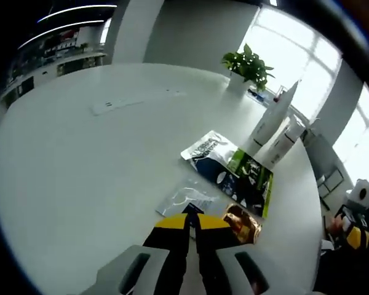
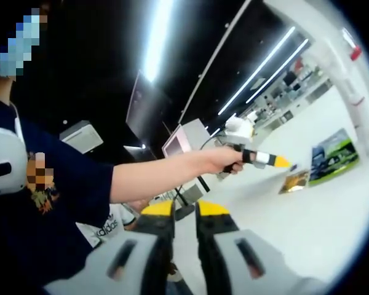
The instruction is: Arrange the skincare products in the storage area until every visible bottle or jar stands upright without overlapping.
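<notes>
Left gripper view: the left gripper (image 1: 193, 222) rises from the bottom edge, its yellow-and-black jaws pressed nearly together with nothing between them, tips poised over a clear plastic sachet (image 1: 186, 198) lying flat on the round white table (image 1: 80, 166). Beside the tips, to the right, lies a gold foil packet (image 1: 241, 224), also flat. Past these a green and black flat pack (image 1: 246, 179) and a silver pouch (image 1: 208, 147) with dark print lie partly overlapping; the lettering on the pouch is too small to read. Beyond the packs, near the table's far right edge, two white bottles stand: the tall white bottle (image 1: 274, 117) with its long axis leaning up and to the right in this tilted picture, tapered top pointing toward the window, and the shorter white bottle (image 1: 281, 145) just beside it, leaning the same way. Whether they touch cannot be told. A potted green plant (image 1: 248, 66) stands further back. Right gripper view: the right gripper (image 2: 184, 216) has its yellow-tipped jaws close together, empty, held in the air well apart from the products. A person's hand (image 2: 224, 160) on an outstretched bare arm holds the other gripper, whose yellow tip points at the gold foil packet (image 2: 295, 180) and the green and black flat pack (image 2: 333, 157) on the table. White lettering on dark cloth (image 2: 107, 226) at lower left is only partly legible.
</notes>
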